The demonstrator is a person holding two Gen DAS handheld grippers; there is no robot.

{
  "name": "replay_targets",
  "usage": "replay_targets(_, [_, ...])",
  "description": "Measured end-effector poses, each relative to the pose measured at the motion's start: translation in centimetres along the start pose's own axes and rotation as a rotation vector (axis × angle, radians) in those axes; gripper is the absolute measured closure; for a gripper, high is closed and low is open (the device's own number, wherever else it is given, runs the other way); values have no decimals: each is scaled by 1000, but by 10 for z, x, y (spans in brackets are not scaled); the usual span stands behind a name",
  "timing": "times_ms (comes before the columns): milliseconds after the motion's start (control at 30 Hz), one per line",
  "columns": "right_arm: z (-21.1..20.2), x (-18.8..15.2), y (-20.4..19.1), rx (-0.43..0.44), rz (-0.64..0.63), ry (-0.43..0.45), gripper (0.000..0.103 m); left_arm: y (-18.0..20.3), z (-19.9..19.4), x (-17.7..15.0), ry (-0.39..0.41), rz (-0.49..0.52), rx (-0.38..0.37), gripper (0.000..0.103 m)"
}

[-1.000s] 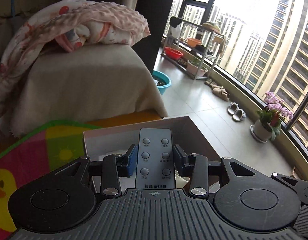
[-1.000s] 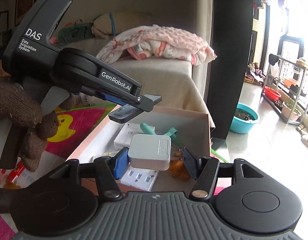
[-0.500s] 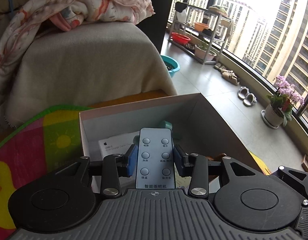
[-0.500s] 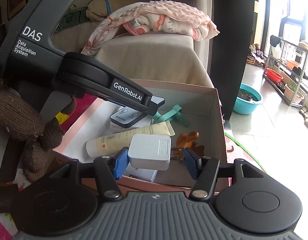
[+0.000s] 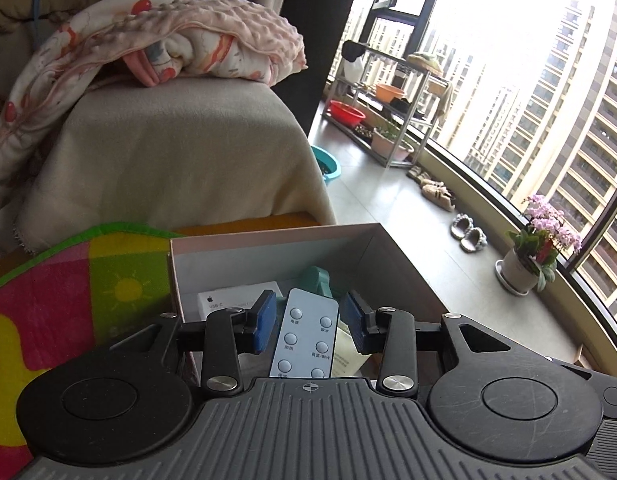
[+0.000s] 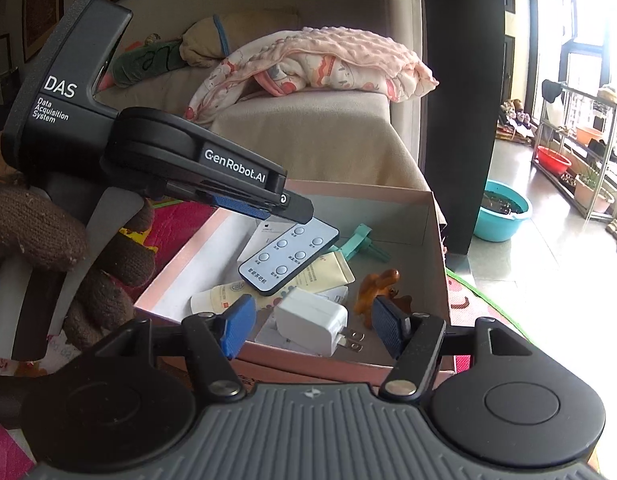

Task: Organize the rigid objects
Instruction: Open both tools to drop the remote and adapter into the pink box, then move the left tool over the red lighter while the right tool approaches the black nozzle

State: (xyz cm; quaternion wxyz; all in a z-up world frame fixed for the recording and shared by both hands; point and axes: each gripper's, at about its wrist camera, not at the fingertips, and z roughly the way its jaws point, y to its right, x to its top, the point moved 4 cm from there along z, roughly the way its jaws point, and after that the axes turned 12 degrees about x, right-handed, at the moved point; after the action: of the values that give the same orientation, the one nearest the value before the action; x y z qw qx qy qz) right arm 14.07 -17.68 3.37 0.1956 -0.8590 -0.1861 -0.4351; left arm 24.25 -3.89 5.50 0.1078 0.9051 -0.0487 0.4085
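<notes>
A pink cardboard box (image 6: 434, 240) stands on the play mat and holds several rigid objects. My left gripper (image 5: 308, 322) is open over the box; the grey remote (image 5: 306, 334) lies loose between its pads, and in the right wrist view it (image 6: 288, 258) rests tilted on a cream tube (image 6: 320, 276) and a white carton. My right gripper (image 6: 310, 326) is open at the box's near edge; the white plug charger (image 6: 310, 324) lies in the box between its pads, touching neither. A teal clip (image 6: 364, 242) and an orange toy dinosaur (image 6: 378, 288) lie further in.
A beige-covered sofa end (image 5: 168, 160) with a pink blanket (image 5: 168, 40) stands behind the box. The colourful play mat (image 5: 68, 300) lies left of it. Tiled floor, a teal basin (image 6: 502, 210), a shelf rack (image 5: 388, 120) and a potted flower (image 5: 540, 248) are to the right by the window.
Both grippers have opened. The remote has dropped from the left gripper into the box, and the charger has dropped from the right gripper into the box.
</notes>
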Motion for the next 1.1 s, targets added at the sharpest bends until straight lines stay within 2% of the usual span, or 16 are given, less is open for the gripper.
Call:
replay_targets(167, [-27, -20, -22, 32, -77, 44, 37, -17, -50, -19, 82, -3, -12, 61])
replay_targets(333, [-40, -50, -40, 54, -152, 12, 36, -51, -106, -60, 104, -8, 17, 61])
replay_targets(433, [-40, -70, -49, 58, -187, -26, 36, -81, -138, -77, 147, -21, 116, 61])
replay_targets(533, [-39, -87, -57, 73, -197, -52, 36, -125, -169, -93, 162, -113, 253, 61])
replay_targets(633, [-35, -96, -60, 88, -181, -71, 36, -150, -180, -112, 101, -181, 258, 61])
replay_targets(733, [-34, -97, -57, 75, -160, -75, 35, -150, -182, -131, 48, -194, 187, 61])
replay_targets(800, [-32, -97, -51, 78, -118, -93, 35, -147, -181, -139, 42, -207, 159, 61])
replay_targets(867, [-29, -97, -42, 75, -59, -111, 34, -149, -178, -140, 37, -221, 194, 61])
replay_targets(967, [-30, -98, -36, 61, -23, -104, 34, -152, -169, -142, 13, -196, 289, 61])
replay_targets(1100, [-30, -98, -37, 46, -22, -99, 34, -151, -158, -151, -17, -161, 330, 61])
